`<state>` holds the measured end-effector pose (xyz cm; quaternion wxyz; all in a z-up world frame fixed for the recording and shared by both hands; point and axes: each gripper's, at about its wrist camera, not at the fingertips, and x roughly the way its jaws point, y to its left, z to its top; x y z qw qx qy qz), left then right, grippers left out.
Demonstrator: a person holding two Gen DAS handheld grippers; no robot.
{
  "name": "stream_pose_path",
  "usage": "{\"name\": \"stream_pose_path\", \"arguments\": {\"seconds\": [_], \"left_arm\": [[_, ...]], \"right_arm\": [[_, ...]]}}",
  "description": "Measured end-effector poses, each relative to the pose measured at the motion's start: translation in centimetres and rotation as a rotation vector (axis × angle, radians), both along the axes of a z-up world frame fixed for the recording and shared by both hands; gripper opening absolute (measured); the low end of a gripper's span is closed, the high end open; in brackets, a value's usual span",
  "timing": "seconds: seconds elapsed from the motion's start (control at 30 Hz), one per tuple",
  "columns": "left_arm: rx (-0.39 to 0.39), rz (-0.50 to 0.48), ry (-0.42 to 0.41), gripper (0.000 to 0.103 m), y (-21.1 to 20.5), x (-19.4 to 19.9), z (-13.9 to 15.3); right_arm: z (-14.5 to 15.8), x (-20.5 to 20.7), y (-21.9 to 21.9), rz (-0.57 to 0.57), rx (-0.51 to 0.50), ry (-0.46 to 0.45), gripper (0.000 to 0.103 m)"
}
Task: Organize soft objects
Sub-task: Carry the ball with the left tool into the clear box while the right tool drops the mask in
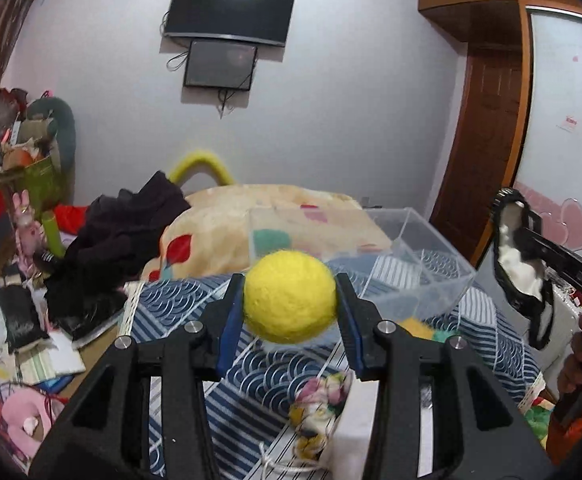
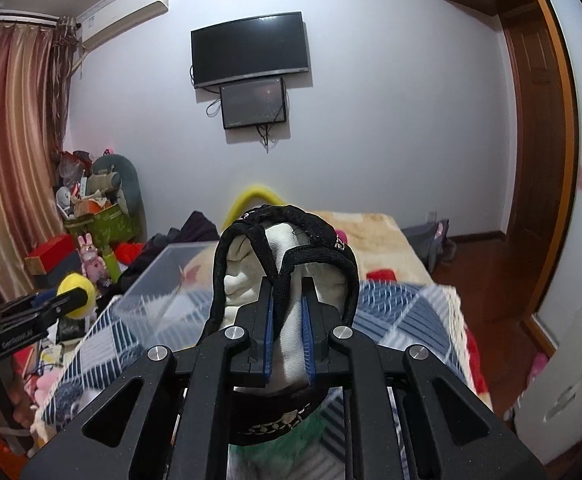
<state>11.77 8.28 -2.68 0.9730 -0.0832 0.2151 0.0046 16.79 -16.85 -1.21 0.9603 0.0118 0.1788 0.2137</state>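
Wall-mounted television (image 1: 229,10) above smaller screen (image 1: 221,65); striped curtain (image 2: 9,132) at left; wooden door (image 1: 483,136) at right; air conditioner (image 2: 125,14) near ceiling.

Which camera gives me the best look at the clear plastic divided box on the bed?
The left wrist view: the clear plastic divided box shows its inner partitions and far walls, just beyond the yellow felt ball held in the left gripper. In the right wrist view the box is partly hidden behind the black-and-white fabric item gripped there.

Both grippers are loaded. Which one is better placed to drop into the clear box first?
Left, probably. Its yellow ball sits just before the clear box, while the right gripper holds its black-and-white pouch farther off to the side.
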Motion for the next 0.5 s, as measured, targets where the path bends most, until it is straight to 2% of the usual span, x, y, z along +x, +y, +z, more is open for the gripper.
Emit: {"name": "stream_pose_path", "arguments": {"seconds": [0.23,0.5], "left_arm": [[0.027,-0.014,-0.008,0.043,-0.9,2.8,1.3],[0.069,-0.016,0.065,0.043,-1.6,7.3,0.1]], "right_arm": [[1.1,1.9,2.2,-0.019,-0.046,-0.042,0.011],[-0.3,4.4,4.8,0.006,-0.121,-0.011,0.011]]}}
